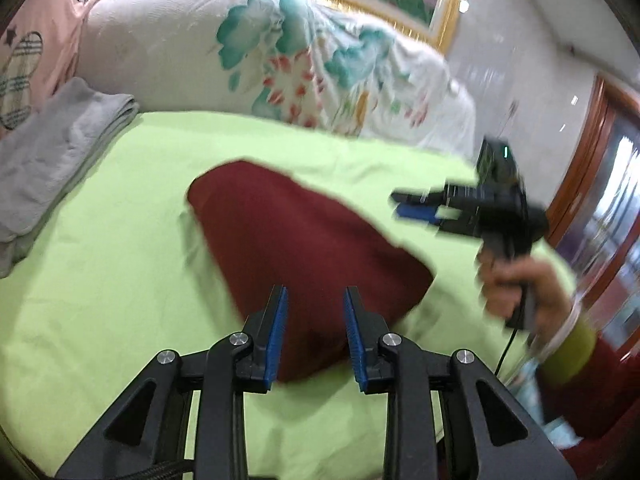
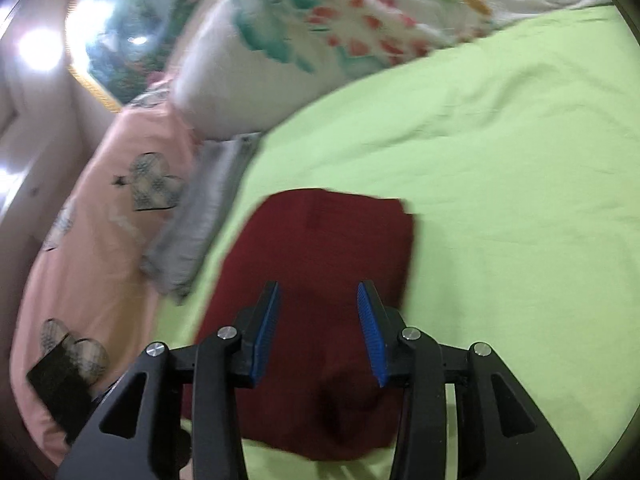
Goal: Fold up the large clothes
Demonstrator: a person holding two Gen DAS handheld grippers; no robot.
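A dark red garment (image 1: 304, 248) lies folded into a compact rectangle on the light green bedsheet (image 1: 120, 280); it also shows in the right wrist view (image 2: 320, 272). My left gripper (image 1: 316, 332) is open and empty, just above the garment's near edge. My right gripper (image 2: 318, 328) is open and empty above the garment's near part. In the left wrist view the right gripper (image 1: 416, 208) hovers in the air to the right of the garment, held by a hand.
A folded grey cloth (image 1: 52, 152) lies at the left of the bed, also in the right wrist view (image 2: 200, 224). A white floral quilt (image 1: 280, 64) is bunched along the far side. A pink pillow (image 2: 100, 220) lies at the left. A wooden cabinet (image 1: 592, 184) stands at right.
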